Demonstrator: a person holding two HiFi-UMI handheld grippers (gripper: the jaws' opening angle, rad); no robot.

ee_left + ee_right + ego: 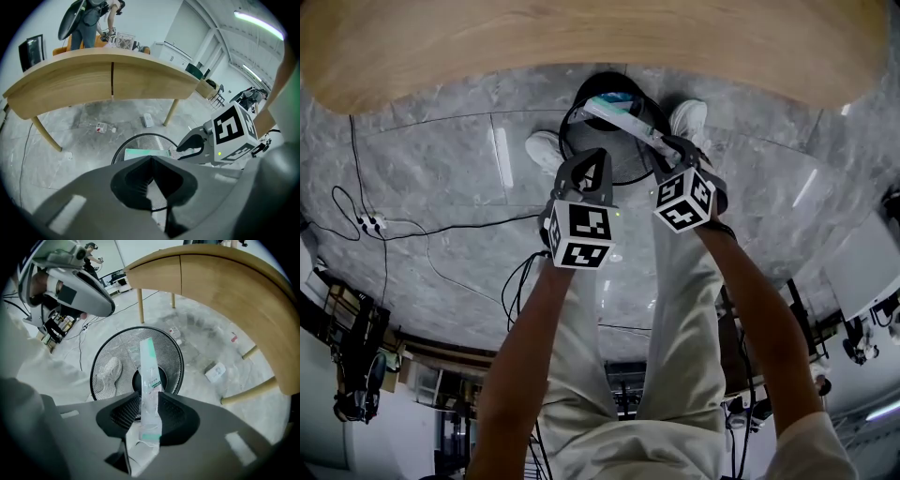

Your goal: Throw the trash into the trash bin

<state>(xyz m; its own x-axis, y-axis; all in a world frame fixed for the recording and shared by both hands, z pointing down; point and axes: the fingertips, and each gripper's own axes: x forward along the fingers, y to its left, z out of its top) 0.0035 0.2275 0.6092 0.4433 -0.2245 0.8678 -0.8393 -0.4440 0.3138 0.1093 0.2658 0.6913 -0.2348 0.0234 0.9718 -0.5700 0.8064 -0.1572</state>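
You're at the drop: over the mouth of the trash bin (165, 351), the plastic wrapper (149, 376) hangs loose between the parted jaws of your right gripper (145, 397). Your left gripper (151, 161) is closed and empty. Next, as I judge it, you only need the wrapper to fall clear inside the rim.

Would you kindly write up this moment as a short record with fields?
place: black mesh bin on grey floor, beside a curved wooden table
right tongs: apart, clear wrapper with green band between them, above the bin
left tongs: shut, empty, pointed at the bin
on floor: small white box near a table leg
task status: wrapper not yet dropped
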